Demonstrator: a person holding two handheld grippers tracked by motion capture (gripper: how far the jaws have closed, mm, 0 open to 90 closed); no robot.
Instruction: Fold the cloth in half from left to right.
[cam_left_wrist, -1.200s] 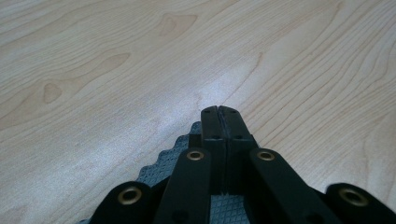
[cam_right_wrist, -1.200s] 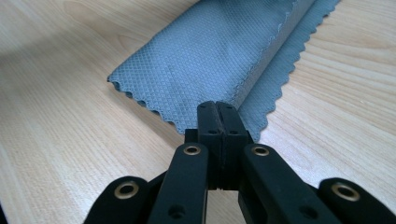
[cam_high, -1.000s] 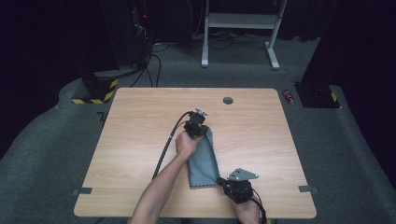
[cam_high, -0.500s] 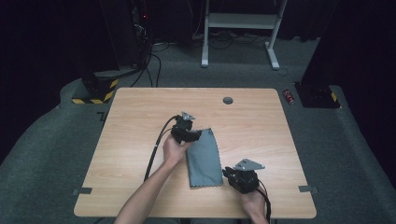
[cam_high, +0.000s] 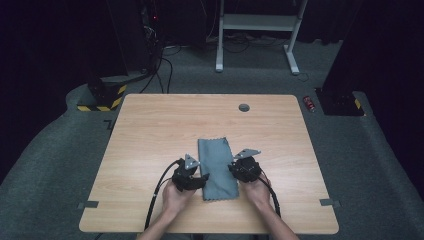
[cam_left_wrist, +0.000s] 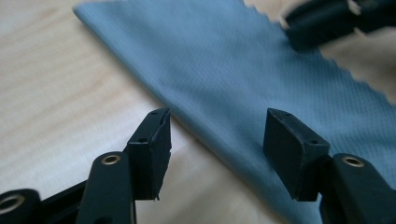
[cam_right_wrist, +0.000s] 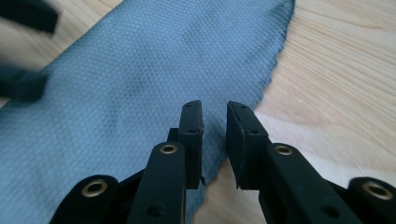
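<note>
Now I see the grey-blue cloth (cam_high: 216, 168) lying flat on the wooden table (cam_high: 150, 130), near its front middle. My left gripper (cam_left_wrist: 215, 140) straddles the cloth's near edge, jaws spread wide. My right gripper (cam_right_wrist: 215, 140) sits over the opposite edge, jaws nearly together, 1 narrow gap between.

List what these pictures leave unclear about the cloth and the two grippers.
- High view: the jaws of the left gripper and right gripper are too small to read.
- Right gripper view: whether the narrow-set jaws pinch the cloth edge is unclear.
- Left gripper view: the cloth's near end is cut off.
</note>
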